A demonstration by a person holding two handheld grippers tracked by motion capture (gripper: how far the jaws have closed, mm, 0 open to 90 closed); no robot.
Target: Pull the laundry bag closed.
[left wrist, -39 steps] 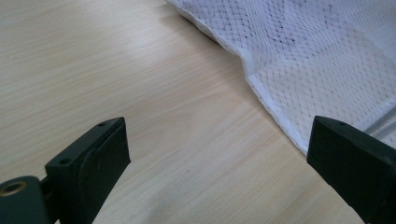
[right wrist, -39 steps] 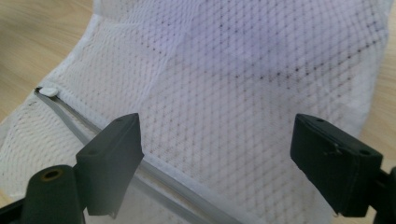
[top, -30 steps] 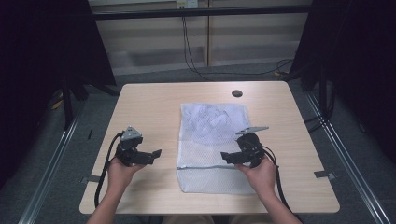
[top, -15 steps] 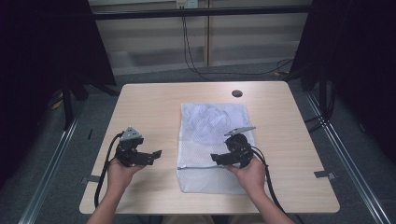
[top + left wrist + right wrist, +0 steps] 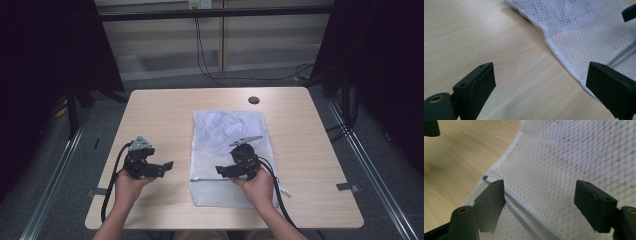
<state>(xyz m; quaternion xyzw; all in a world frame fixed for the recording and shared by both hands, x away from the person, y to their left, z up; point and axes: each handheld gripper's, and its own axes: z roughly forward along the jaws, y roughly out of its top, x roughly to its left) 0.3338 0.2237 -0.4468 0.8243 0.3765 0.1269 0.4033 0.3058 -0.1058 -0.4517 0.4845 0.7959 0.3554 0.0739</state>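
High view. Item: white mesh laundry bag (image 5: 227,145), flat on the wooden table (image 5: 165,110), right of centre. Long axis runs near to far; the zipper (image 5: 210,179) crosses it left to right close to the near end. Right gripper (image 5: 226,172) sits over the bag's near part, pointing left along the zipper line; its jaws have just been closing a little but stand wide, and nothing is pinched. Left gripper (image 5: 167,165) rests on bare table, just left of the bag's left edge, pointing right at it, jaws wide and empty.

Left gripper view. Bag edge (image 5: 564,60) runs diagonally ahead and to the right; the wood between the jaws is bare.

Right gripper view. Zipper track (image 5: 524,220) passes slantwise under the jaws, its end (image 5: 485,178) just beyond the left jaw, mesh between them, pads not pressing.

Judgement: the right hand is nearer; the zipper end lies ahead of it to the left.
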